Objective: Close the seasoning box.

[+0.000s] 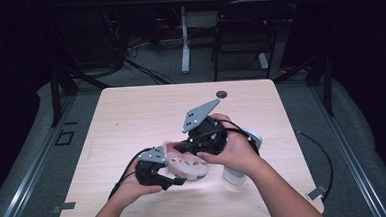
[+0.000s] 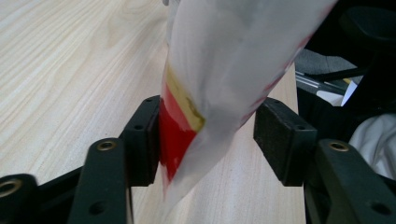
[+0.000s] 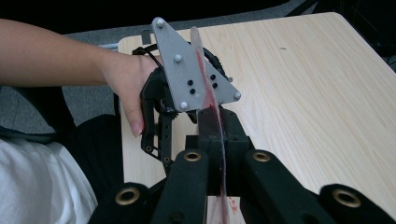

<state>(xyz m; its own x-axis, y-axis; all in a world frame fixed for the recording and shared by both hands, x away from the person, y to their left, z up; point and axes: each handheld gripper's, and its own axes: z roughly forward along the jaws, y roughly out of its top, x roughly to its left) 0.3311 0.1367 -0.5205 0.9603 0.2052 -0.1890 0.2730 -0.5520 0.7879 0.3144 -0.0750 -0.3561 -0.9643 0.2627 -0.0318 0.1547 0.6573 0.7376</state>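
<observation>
A clear plastic bag (image 1: 186,165) with red and yellow contents hangs between both grippers above the wooden table (image 1: 131,116). My right gripper (image 1: 177,148) is shut on the bag's upper edge; in the right gripper view its jaws (image 3: 215,135) pinch the thin, red-tinted plastic (image 3: 200,56). My left gripper (image 1: 177,177) reaches in from the left at the bag's lower end. In the left gripper view the bag's corner (image 2: 224,60) lies between the open jaws (image 2: 205,140). The left pad (image 2: 144,140) rests against the bag, while the right pad (image 2: 280,140) stands just off it.
A white object (image 1: 234,175) lies on the table under the right forearm. A round cable hole (image 1: 222,94) sits near the table's far edge. Beyond the table stand a black chair (image 1: 247,30) and a desk leg (image 1: 185,49). The left gripper's grey plate (image 3: 180,70) faces the right camera.
</observation>
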